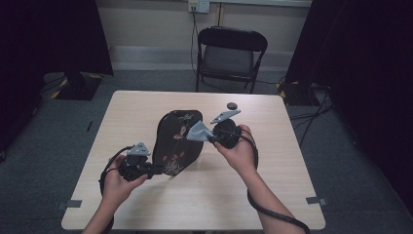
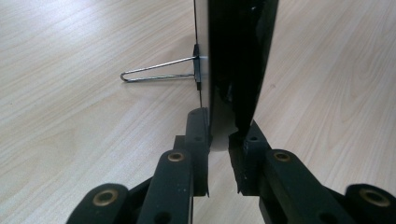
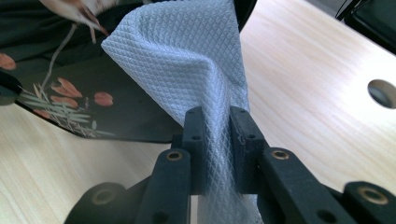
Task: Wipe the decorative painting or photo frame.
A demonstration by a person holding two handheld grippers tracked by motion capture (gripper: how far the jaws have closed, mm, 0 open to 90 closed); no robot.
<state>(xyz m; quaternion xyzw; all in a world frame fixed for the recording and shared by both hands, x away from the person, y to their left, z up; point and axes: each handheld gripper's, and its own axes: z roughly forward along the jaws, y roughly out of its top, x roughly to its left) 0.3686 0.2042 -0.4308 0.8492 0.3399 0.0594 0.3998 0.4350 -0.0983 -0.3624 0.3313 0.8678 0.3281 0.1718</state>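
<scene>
The left hand-held gripper clamped the black tray's edge, tilting it up off the worktop. The right hand-held gripper pinched a grey cloth against the tray's face.

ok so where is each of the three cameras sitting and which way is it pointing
High view: above the person's side, looking forward and down on the table; both forearms, left gripper and right gripper show.
Left gripper view: on that gripper, looking along jaws clamped on the edge of the black plate.
Right gripper view: on that gripper, looking along jaws pinching the grey cloth against the plate.
The plate and tabletop appear in all three views.
</scene>
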